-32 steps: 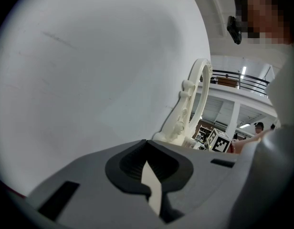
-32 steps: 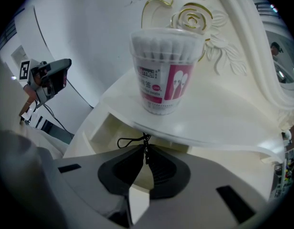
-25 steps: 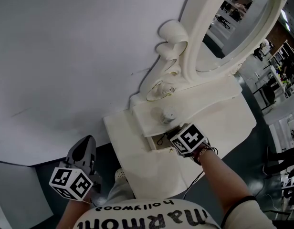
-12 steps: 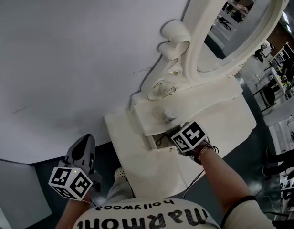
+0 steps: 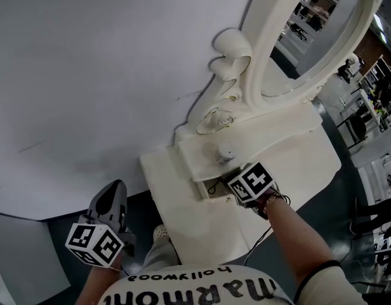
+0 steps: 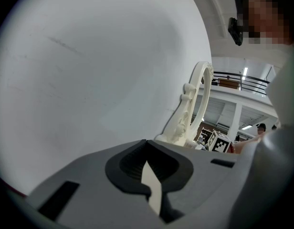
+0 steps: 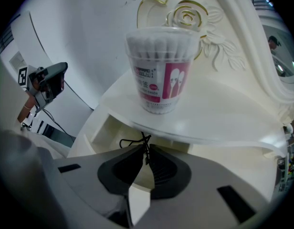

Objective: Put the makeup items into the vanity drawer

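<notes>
Right gripper [image 7: 146, 150]: jaws pressed together, pinching a thin black wiry item [image 7: 143, 138] at the tips; too thin to tell what it is. The pinch sits right at the mouth of the open white vanity drawer [image 7: 106, 128], and the black item loops back into the drawer. The drawer is pulled out under the raised shelf of the white carved vanity table [image 5: 291, 164]. A clear plastic tub of cotton swabs with a pink label [image 7: 159, 70] stands upright on that shelf, just above the drawer, untouched. The oval white-framed mirror [image 5: 316, 37] is behind it.

Left gripper [image 6: 147, 149]: jaws closed on nothing, held low and well off to the left of the vanity, facing the plain white wall [image 6: 89, 56].
</notes>
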